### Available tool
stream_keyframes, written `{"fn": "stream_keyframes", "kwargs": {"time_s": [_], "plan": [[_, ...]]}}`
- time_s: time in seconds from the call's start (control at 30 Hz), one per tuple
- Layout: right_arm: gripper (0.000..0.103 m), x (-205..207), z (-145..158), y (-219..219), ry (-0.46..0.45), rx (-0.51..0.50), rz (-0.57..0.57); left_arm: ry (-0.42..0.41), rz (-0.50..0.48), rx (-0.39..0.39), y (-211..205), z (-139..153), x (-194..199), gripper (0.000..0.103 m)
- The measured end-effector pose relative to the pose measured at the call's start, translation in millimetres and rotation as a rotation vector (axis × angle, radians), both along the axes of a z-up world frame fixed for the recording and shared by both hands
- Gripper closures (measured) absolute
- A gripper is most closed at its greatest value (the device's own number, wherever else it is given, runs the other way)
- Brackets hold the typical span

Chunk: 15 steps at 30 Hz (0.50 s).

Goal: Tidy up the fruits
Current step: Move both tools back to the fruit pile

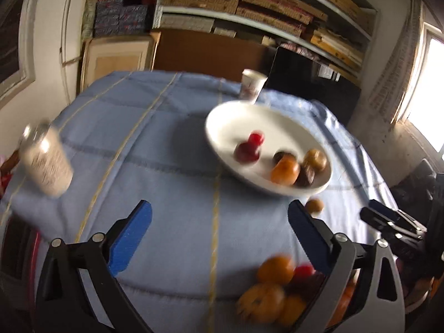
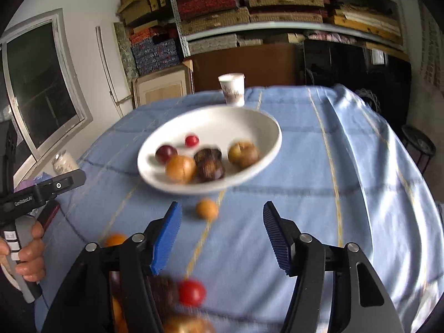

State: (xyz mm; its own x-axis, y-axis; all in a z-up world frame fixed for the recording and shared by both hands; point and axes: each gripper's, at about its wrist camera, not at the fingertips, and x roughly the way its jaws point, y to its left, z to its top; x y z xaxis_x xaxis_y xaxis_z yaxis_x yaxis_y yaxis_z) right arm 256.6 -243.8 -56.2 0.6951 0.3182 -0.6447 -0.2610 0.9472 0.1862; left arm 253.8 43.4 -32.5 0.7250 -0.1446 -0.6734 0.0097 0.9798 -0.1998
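With both grippers empty, the fruit is split between two places: some already sits in the white bowl (image 2: 266,136), the rest lies loose on the blue tablecloth (image 2: 347,166) nearer the person. Bowl contents in the right wrist view: an orange-coloured fruit (image 2: 180,168), a dark red plum-like one (image 2: 165,153), a small red one (image 2: 191,140), a dark brown one (image 2: 209,164) and a yellow-brown one (image 2: 243,154); blur keeps types uncertain. They are bunched at the near side of the bowl, probably because that side is closest to the grippers.

One small orange fruit (image 2: 207,208) lies alone on the cloth just in front of the bowl, between bowl and right gripper (image 2: 219,231). A loose heap sits at the near edge, with a red tomato-like fruit (image 2: 192,292) on it; the heap shows in the left wrist view as oranges (image 1: 274,269) below the right finger.

Left gripper (image 1: 219,222) has jaws spread wide, nothing between them, angled down toward the cloth before the bowl. Right gripper is partly open, also empty, tilted down and lined up roughly with the lone orange fruit, likely the next pick. A hand (image 2: 29,252) grips the left tool's handle. A paper cup (image 2: 232,88) stands behind the bowl, and a pale tumbler (image 1: 45,161) stands well off to the left.
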Motion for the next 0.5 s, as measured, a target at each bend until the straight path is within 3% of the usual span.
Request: {"fn": "stream_keyframes", "kwargs": {"time_s": [0.07,0.23,0.37,0.5], "plan": [[0.041,-15.4,-6.9,-8.7,0.026,-0.003,-0.003,0.037,-0.001,-0.004,6.8,-10.2,-11.9,0.007],[0.041,-56.7,-14.8,-24.1,0.021,-0.027,0.037,0.023,0.013,0.020,17.7,-20.8,-47.8,0.007],[0.041,-71.4,-28.2,-29.1,0.101,-0.001,0.100,0.057,0.007,-0.010,21.1,-31.4,-60.9,0.007],[0.041,-78.3,-31.7,-23.9,0.132,0.003,0.154,0.043,0.018,0.029,18.4,-32.1,-66.6,0.007]]}}
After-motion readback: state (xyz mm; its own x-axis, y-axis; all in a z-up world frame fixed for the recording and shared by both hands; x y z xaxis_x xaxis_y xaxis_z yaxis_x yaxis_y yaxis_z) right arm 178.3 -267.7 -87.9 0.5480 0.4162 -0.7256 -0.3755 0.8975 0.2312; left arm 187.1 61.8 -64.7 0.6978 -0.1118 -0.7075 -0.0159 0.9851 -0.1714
